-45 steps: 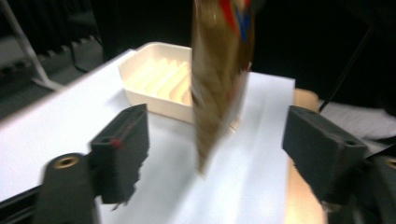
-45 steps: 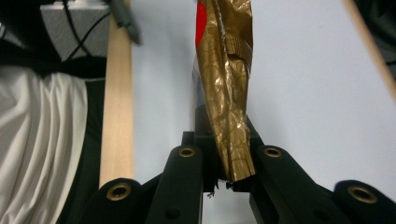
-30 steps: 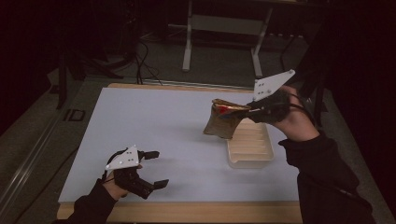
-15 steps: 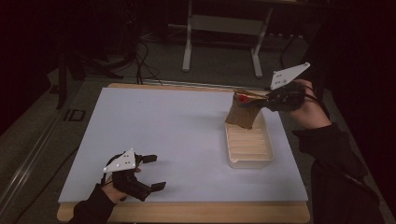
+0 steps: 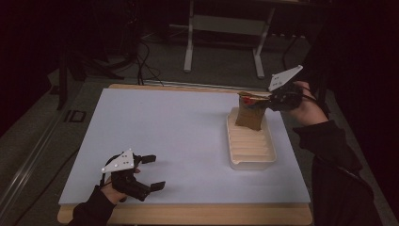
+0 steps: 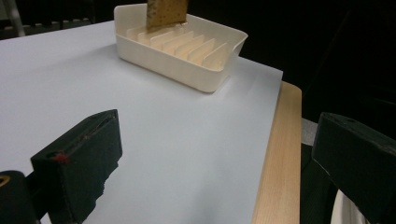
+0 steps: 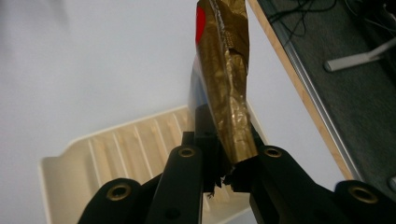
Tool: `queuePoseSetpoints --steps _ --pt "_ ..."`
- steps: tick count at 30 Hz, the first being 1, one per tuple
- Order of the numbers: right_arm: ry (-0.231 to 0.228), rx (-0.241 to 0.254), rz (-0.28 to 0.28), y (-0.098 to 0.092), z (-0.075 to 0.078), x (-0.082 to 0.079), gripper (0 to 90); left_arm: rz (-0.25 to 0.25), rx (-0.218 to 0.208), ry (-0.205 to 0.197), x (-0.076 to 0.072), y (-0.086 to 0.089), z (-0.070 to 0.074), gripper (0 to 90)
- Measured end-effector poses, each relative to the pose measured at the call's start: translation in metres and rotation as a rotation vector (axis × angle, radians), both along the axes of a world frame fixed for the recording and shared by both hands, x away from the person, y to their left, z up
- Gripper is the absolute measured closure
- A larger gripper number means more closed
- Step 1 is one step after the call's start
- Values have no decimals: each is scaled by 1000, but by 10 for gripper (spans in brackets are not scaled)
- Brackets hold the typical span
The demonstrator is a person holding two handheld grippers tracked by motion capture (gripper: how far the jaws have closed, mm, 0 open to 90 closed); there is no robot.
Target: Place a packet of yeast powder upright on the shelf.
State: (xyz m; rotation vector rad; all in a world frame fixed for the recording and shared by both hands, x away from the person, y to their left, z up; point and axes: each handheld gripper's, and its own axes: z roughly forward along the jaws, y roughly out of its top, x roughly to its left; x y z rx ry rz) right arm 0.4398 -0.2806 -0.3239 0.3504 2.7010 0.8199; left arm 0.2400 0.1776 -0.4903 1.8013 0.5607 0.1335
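The right gripper [image 5: 269, 100] has its jaws clamped on the top edge of a crinkled gold foil packet [image 5: 249, 113], which stands, apparently upright, in the far end of a cream ribbed plastic tray [image 5: 251, 149] on the white-topped table [image 5: 164, 132]. The left gripper [image 5: 153, 172] hovers near the table's front edge, jaws wide.

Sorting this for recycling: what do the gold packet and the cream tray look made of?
Gold packet: likely thin metallised film, shiny and crinkled, held by the right gripper. Cream tray: probably moulded plastic, smooth, matte, with even ribs inside.
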Motion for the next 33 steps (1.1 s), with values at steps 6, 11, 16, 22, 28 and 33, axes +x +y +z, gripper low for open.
queuePoseSetpoints --steps 6,11,16,22,28,33 --pt "6 -16 10 10 -8 7 848 -4 -1 8 0 0 -2 27" --pt "-11 27 12 14 -13 13 846 -3 -13 18 1 1 -3 27" --pt "-18 57 17 18 -20 16 846 6 -20 23 2 2 -4 27" --pt "11 74 24 20 -33 18 847 6 -26 22 1 2 -4 27" --pt "42 73 12 17 -54 20 845 1 -17 22 1 2 -5 27" --pt "79 93 -5 11 -70 22 843 -3 -15 26 1 1 -5 27"
